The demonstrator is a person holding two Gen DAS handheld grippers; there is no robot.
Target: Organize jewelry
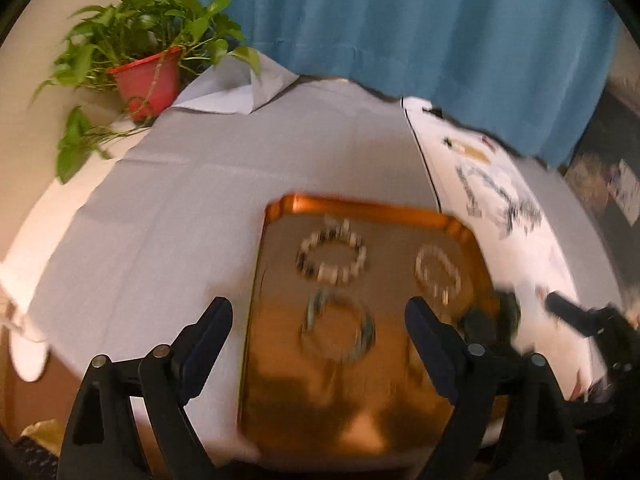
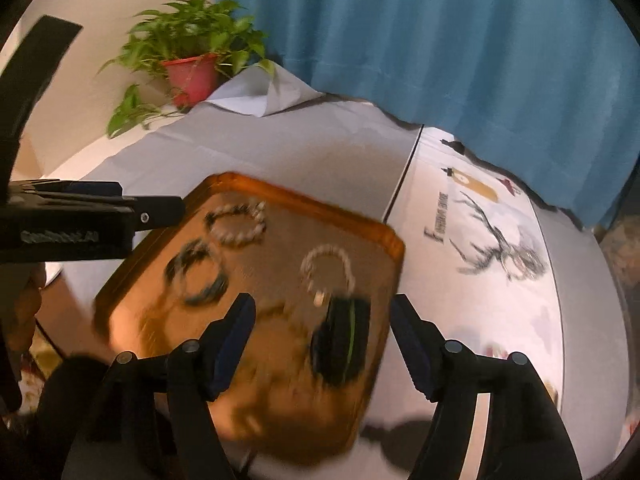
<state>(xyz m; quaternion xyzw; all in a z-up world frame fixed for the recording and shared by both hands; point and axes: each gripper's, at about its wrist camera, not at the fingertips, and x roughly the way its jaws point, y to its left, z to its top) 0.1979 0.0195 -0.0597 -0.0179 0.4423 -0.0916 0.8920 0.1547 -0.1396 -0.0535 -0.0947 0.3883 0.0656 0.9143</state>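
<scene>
A blue curtain (image 1: 400,20) hangs behind the table (image 1: 168,216), which is spread with a grey cloth. To the right of the cloth lies a white sheet (image 2: 500,280) printed with a deer. At the table's far left corner stands a potted plant (image 1: 146,76) in a red pot.

The landmark is the copper tray (image 1: 360,408), lying on the cloth near the front edge of the table, its right edge against the white sheet. On the tray rest three bead bracelets (all blurred): a black-and-white one (image 1: 331,256) toward the tray's far side, a pale one (image 1: 439,274) toward its far right corner, and a greenish one (image 1: 339,330) nearer the middle. A dark round thing with a green line (image 2: 341,342) sits at the tray's near right edge; what it is I cannot tell.

The left gripper (image 1: 318,320) hangs over the tray's near left part, jaws spread apart, nothing between them. The right gripper (image 2: 322,324) hangs over the tray's near right edge, jaws likewise released, with the dark round thing lying below and between them, untouched.
</scene>
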